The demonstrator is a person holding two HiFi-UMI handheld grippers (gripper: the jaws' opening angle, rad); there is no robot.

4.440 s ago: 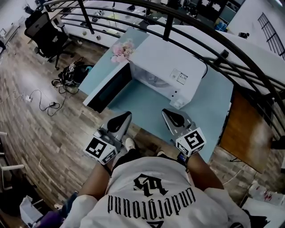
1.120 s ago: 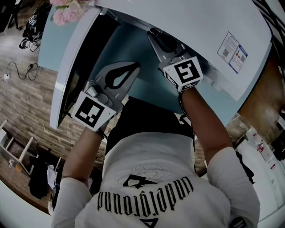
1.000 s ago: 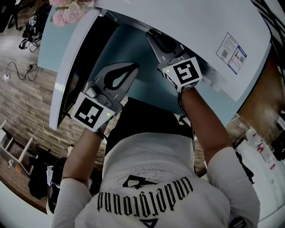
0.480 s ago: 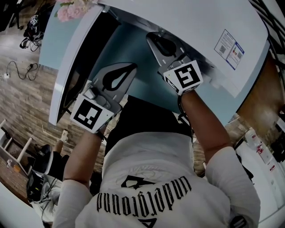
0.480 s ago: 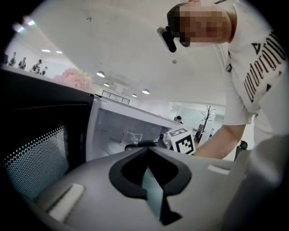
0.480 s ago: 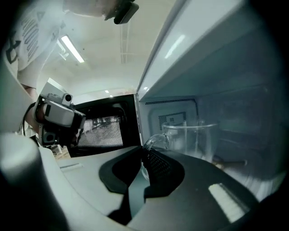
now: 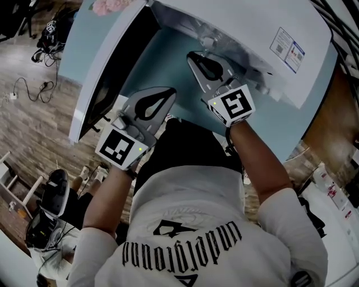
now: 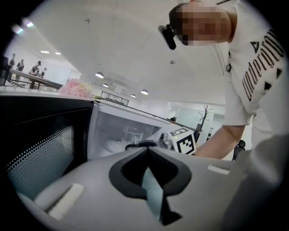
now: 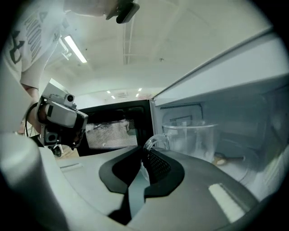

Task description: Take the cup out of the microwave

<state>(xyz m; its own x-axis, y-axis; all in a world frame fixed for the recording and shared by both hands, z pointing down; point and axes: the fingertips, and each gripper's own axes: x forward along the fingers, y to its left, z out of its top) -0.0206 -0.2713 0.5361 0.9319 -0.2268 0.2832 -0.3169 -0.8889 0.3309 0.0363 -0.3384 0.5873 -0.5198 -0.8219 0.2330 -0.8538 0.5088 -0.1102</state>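
Your right claw (image 9: 144,153) reaches into the mouth of the open microwave (image 7: 241,22). Its jaws have just been closing, and they now pinch the handle (image 9: 156,140) of the clear glass cup (image 9: 194,140). The handle's curved loop runs straight into the tips, so you have the cup gripped by the handle alone.

The cup stands upright inside the white cavity, close to the front opening on the door side, with its handle pointing out towards you. From the right gripper view you cannot tell whether its base rests on the cavity floor or has lifted clear.

Your left claw (image 7: 170,91) has its jaws together with nothing between them. It hangs outside the oven over the pale blue tabletop (image 7: 168,61), just beside the open door (image 7: 112,78) and level with your right claw. Through the left gripper view the cup shows small in the cavity, with the marker cube of your right claw in front of it.

The door swings wide to your left, its dark mesh window facing the cavity. A bunch of pink flowers (image 7: 112,5) sits on the tabletop beyond the door's hinge end.
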